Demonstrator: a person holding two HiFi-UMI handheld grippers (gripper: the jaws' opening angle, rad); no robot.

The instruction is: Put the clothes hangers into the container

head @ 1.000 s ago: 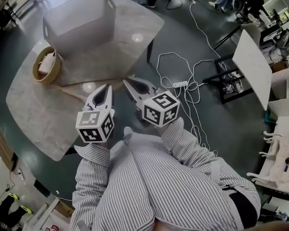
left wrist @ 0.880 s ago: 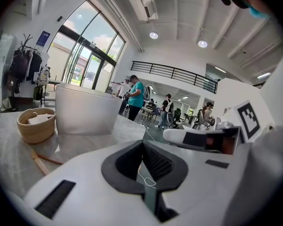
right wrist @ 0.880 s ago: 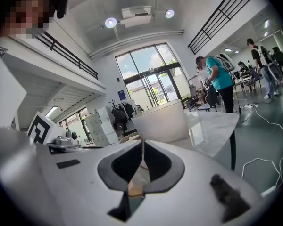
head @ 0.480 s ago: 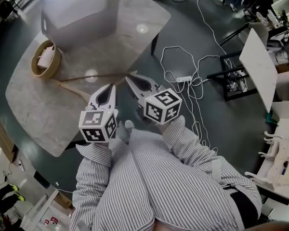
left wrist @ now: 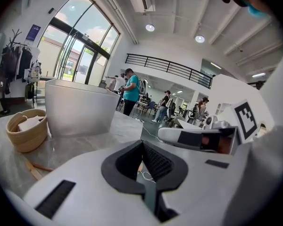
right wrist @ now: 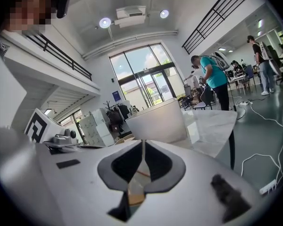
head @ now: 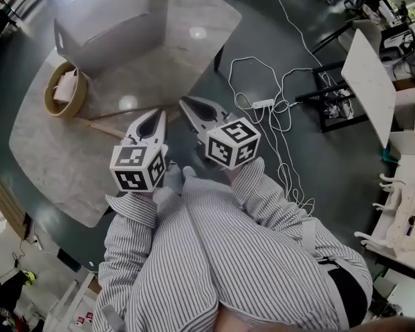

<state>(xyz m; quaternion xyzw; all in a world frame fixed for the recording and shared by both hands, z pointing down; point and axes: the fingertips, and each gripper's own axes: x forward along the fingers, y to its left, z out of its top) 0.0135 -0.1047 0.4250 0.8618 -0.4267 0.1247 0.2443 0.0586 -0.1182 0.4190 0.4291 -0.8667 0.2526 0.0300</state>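
Observation:
A wooden clothes hanger (head: 104, 124) lies flat on the marble table (head: 55, 158), just ahead of my left gripper (head: 154, 118); a piece of the hanger (left wrist: 33, 168) shows low at the left of the left gripper view. The white container (head: 114, 19) stands at the table's far side and appears as a tall tub (left wrist: 78, 112) and a pale tub (right wrist: 158, 121) in the two gripper views. My right gripper (head: 187, 104) hovers at the table's near right edge. Both grippers (left wrist: 142, 142) (right wrist: 143, 142) are shut with nothing between the pads.
A woven basket (head: 66, 88) holding a white item sits left of the container. White cables and a power strip (head: 263, 104) lie on the dark floor to the right. A white table (head: 370, 81) stands at far right. People stand in the background.
The head view has shifted, so the table and container sit a little higher in the picture. Both grippers stay shut and side by side at the near table edge.

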